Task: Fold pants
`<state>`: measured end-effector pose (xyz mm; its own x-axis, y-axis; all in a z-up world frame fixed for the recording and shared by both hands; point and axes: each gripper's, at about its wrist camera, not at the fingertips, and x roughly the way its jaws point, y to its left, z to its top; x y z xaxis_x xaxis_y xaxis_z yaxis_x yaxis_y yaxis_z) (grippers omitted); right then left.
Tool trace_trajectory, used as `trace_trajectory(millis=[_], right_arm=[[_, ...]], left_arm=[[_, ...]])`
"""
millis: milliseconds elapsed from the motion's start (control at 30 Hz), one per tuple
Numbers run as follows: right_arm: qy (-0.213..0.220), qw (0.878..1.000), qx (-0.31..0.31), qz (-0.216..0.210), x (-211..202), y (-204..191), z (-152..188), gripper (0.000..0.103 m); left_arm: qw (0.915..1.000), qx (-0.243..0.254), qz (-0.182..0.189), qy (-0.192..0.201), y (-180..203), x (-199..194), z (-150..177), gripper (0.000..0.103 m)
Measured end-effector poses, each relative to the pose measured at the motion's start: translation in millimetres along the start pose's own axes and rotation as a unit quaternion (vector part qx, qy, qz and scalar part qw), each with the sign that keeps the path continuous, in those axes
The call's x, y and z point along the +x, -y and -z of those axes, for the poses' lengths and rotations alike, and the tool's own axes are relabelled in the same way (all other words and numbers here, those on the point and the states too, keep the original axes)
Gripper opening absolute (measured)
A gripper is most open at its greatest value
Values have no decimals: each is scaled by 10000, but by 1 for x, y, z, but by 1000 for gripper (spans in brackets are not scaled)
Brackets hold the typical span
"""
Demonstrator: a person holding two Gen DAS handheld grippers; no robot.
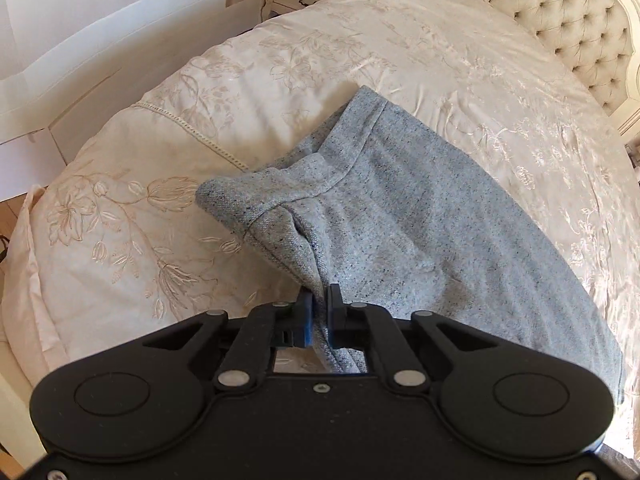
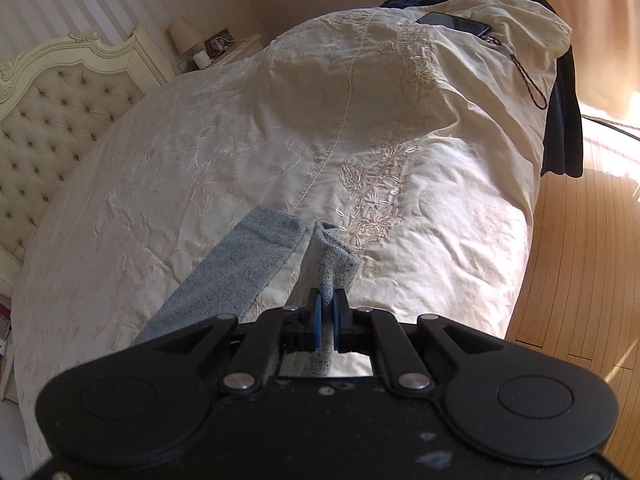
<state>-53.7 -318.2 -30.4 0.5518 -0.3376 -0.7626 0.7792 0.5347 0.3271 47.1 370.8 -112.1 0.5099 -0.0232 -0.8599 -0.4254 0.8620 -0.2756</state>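
Grey pants (image 1: 400,208) are shown lying on a bed (image 1: 360,40) covered by a cream embroidered bedspread, held at 2 places. In the left wrist view, the left gripper (image 1: 319,312) is pressed together on a bunched edge of the pants near the waistband, the fabric rising from the bed into its blue pads (image 1: 307,320). In the right wrist view, the right gripper (image 2: 328,316) is pinching the end of 1 leg (image 2: 332,256), lifted off the bedspread, while the other leg (image 2: 240,268) lies flat just beside it.

Risks, as judged from this state: each grip holds only a narrow bunch of cloth, so a pull in opposite directions could draw the fabric out of the pads. Only 1 leg appears to be held by the right gripper; if the fold is carried through this way, the free leg could be left behind and the halves misaligned. The waistband corner (image 1: 224,196) is already turned over, and a crease could be set there if it is laid down unsmoothed. The soft, wrinkled bedspread could be dragged along with the pants.

No containers are seen holding anything. A phone (image 2: 456,22) with a cord and a dark garment (image 2: 564,120) lie at the far edge of the bed, well apart from the pants.
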Motion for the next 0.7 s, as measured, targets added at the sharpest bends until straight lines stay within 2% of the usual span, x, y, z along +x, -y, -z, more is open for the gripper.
trace_trajectory(millis=[167, 300, 333, 500, 600, 633, 700], right_arm=[[-133, 9991, 320, 238, 5, 22, 5, 6], [-268, 9985, 423, 236, 14, 25, 0, 6], [-295, 9987, 359, 227, 17, 23, -1, 6], [-476, 9986, 146, 160, 39, 8, -2, 6], [-607, 9980, 75, 135, 52, -1, 1, 6], [-652, 9978, 4, 125, 56, -5, 3, 6], [-735, 9972, -116, 96, 62, -13, 6, 6]], left_arm=[[9996, -174, -189, -83, -11, 1, 2, 6], [9997, 47, -171, -154, -5, 6, 4, 11], [9996, 154, -157, -184, -2, 7, 6, 15], [9966, 513, -399, -503, 8, 22, 28, 17], [9939, 590, -582, -726, 11, 34, 43, 28], [9933, 577, -640, -774, 11, 38, 48, 35], [9932, 482, -692, -798, 9, 45, 57, 38]])
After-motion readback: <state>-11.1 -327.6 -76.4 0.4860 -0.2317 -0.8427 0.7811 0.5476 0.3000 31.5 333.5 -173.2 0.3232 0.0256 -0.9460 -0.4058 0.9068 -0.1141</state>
